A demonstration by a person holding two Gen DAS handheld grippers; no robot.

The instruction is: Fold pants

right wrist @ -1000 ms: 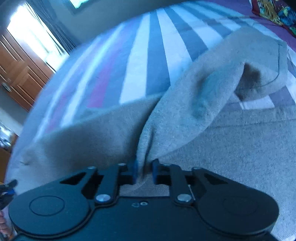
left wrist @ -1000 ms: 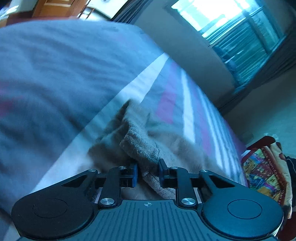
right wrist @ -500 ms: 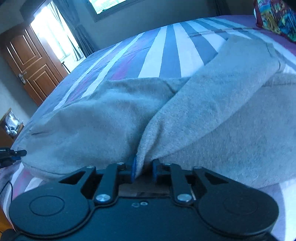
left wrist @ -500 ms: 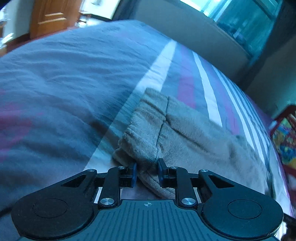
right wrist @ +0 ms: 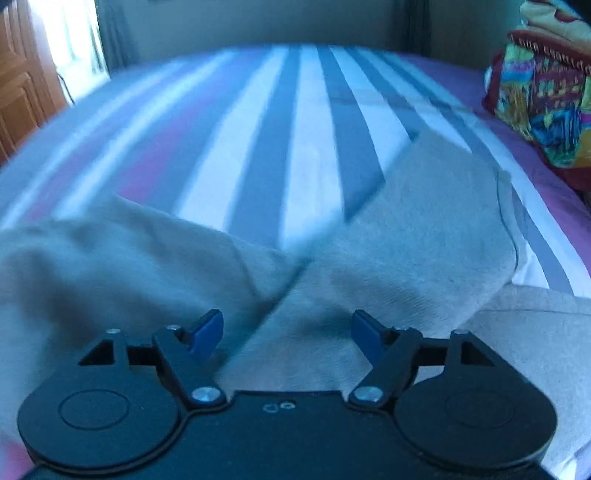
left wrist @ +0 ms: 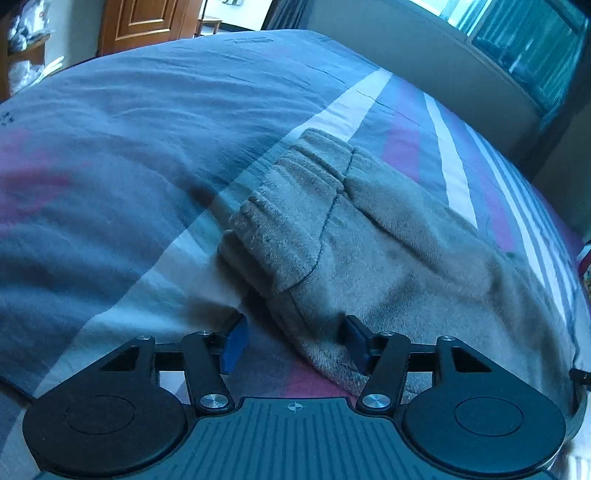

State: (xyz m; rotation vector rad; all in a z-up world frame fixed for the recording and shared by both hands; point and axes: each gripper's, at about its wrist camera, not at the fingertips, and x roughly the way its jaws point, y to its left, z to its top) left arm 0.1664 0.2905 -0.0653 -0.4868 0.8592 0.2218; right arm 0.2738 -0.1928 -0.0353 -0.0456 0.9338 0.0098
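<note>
Striped bedding [left wrist: 155, 155] in grey, white and pink fills both wrist views, with a wooden door [left wrist: 147, 22] beyond one end of the bed and a bright patterned cushion [right wrist: 546, 92] at the other. On it we have the pants [left wrist: 369, 251], a soft beige fleece pair, lying slack across the stripes; in the left view the ribbed waistband [left wrist: 280, 221] faces us, and in the right view two lengths of the same cloth cross in front of our tool. Our left gripper [left wrist: 293, 343] has just been opening and now stands about half spread, its blue pads clear of the cloth, with the near edge of the pants lying between them but not pinched. Our right gripper [right wrist: 286, 332] has likewise just been opening and is spread wide, fleece lying beneath the gap, nothing held. We judge the fabric light, thick and limp: it will sag and bunch rather than keep a crease, yet its nap should give the pads good purchase. For the next fold we would pinch through a doubled edge, at the waistband on one side and at the hem or fold line on the other.
</note>
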